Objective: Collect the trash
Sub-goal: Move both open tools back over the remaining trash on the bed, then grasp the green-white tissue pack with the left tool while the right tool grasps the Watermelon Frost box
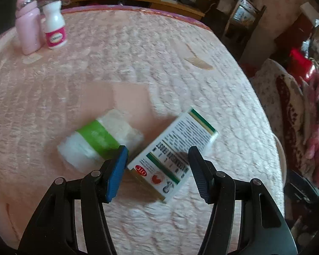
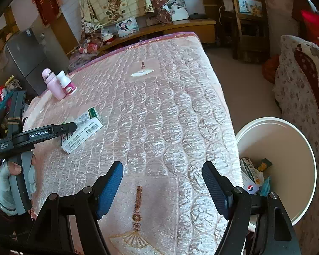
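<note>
My left tongs (image 1: 157,170) hang spread over the medicine box (image 1: 172,157) near the bed's (image 2: 170,106) left edge, seemingly not touching. My right tongs (image 2: 162,189) gape empty by the right edge, above the bucket (image 2: 304,148).

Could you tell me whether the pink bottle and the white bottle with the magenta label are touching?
Cannot tell: in both wrist views the pink bottle and white bottle overlap, hiding any gap.

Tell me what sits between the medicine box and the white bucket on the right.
Nothing: only bare quilted mattress runs from the medicine box to the white bucket beyond the edge, as the right wrist view shows.
</note>
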The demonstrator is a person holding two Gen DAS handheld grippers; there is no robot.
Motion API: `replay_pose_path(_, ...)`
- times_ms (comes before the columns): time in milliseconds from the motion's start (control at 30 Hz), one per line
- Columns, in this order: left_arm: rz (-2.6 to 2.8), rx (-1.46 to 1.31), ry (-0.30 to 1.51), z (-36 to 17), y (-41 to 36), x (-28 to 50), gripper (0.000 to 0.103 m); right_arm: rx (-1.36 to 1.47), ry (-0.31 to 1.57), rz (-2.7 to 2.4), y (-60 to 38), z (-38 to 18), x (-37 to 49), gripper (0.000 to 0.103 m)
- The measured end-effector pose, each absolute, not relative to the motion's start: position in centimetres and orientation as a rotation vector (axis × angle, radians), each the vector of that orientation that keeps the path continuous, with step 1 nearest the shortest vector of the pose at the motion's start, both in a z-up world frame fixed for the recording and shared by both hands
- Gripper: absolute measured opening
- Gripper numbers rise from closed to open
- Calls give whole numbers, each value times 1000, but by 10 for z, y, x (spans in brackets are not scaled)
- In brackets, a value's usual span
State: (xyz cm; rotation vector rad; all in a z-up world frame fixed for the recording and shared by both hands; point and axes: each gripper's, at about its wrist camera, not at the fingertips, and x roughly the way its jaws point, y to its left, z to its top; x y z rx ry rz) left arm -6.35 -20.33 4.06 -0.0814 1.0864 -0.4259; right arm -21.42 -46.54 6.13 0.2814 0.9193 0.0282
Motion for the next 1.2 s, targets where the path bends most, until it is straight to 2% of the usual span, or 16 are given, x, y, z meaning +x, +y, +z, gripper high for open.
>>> replay_pose_path(267,-597,-66,1123,44,-237,-94,58,293,923,22,-464,63,-205,75)
replay_pose_path(467,-537,-39,1055,66,-204,-85,58,285,933,62,-444,64,-190,75)
replay_pose_path(700,-431,40,1058,54,-150,-67,58,294,982,123,-407,52,-159,76)
replay_pose_path(1200,-511,134,1065,43,-131,-49,60,306,1065,125,-343,32,-77,77)
